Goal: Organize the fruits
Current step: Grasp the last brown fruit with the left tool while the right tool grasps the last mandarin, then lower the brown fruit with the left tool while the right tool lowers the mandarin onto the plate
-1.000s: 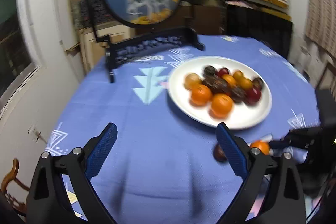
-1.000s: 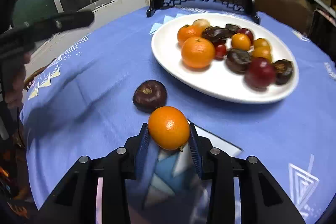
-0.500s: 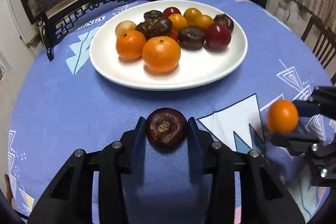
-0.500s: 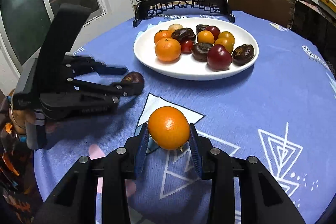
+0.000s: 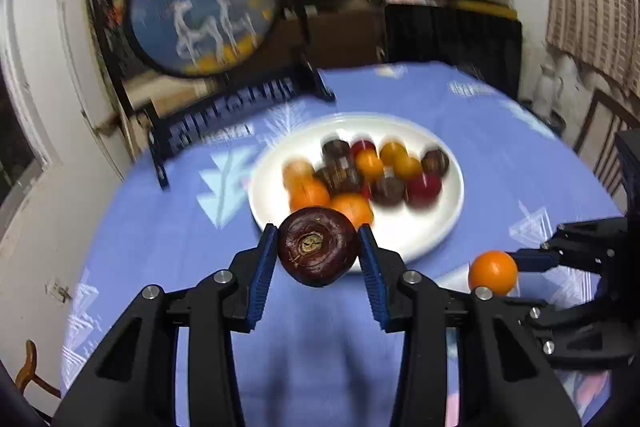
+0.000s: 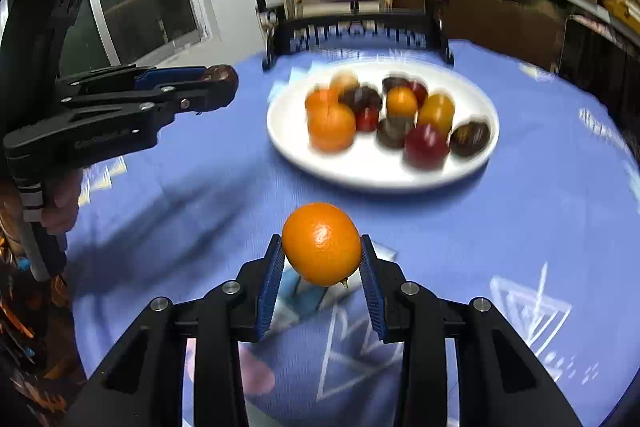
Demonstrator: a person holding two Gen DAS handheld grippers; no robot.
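Left gripper (image 5: 318,255) clamped on dark purple fruit (image 5: 317,246), held above blue tablecloth (image 5: 168,227), just short of white plate (image 5: 424,227). Right gripper (image 6: 322,261) clamped on orange (image 6: 321,243), also raised, near plate's front rim. More fruit heaped on plate, blurred.

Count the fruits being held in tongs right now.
2. A dark brown fruit is clamped in the left tongs; an orange is clamped in the right tongs. The other fruits lie on the white plate.
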